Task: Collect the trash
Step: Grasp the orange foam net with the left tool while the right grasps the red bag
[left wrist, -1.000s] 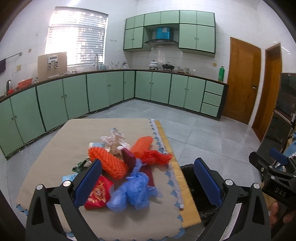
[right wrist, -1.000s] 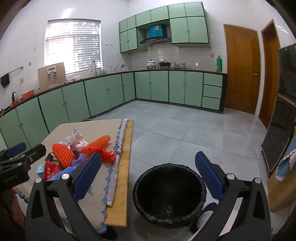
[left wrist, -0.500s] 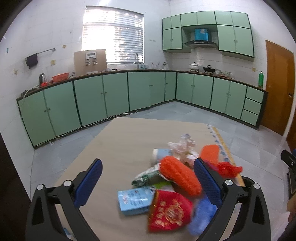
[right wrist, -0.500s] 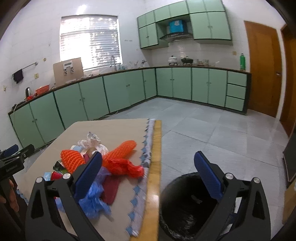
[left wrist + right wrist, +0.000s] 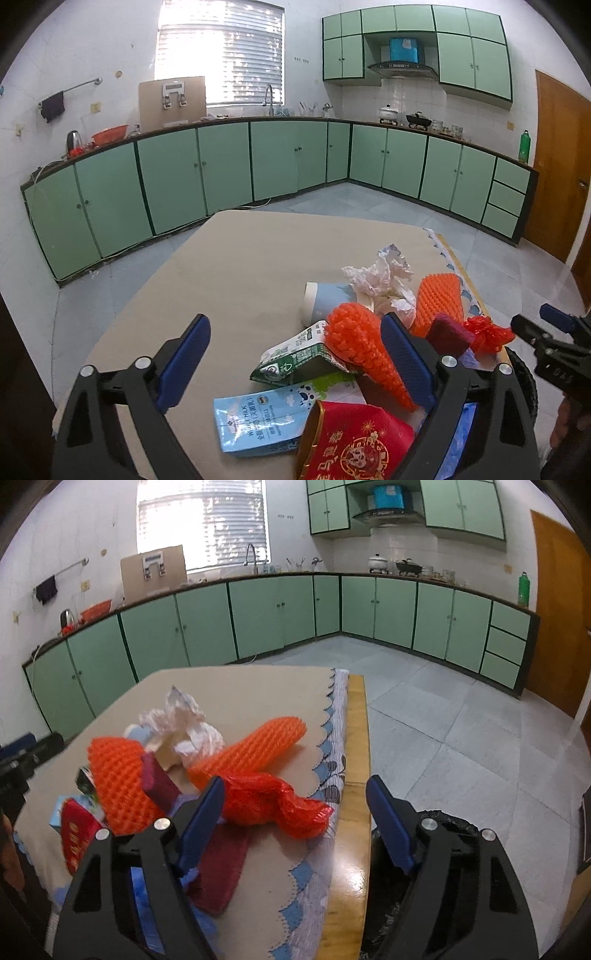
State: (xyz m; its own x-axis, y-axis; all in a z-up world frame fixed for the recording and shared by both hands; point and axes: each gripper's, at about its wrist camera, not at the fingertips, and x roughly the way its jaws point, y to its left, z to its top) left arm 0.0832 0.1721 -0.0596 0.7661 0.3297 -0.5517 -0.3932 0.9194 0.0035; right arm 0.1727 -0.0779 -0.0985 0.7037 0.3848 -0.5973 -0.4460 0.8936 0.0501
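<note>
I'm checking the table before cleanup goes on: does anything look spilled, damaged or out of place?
Nothing spilled. The oddity is the litter heaped on the tablecloth: a flattened milk carton, crumpled white paper, a paper cup on its side, and a red mesh bag near the edge.

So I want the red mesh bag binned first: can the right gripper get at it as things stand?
Probably yes. The red mesh bag lies on top of the pile near the table edge, uncovered, just ahead of the right gripper, whose fingers have just been closing but stand apart, nothing gripped.
</note>
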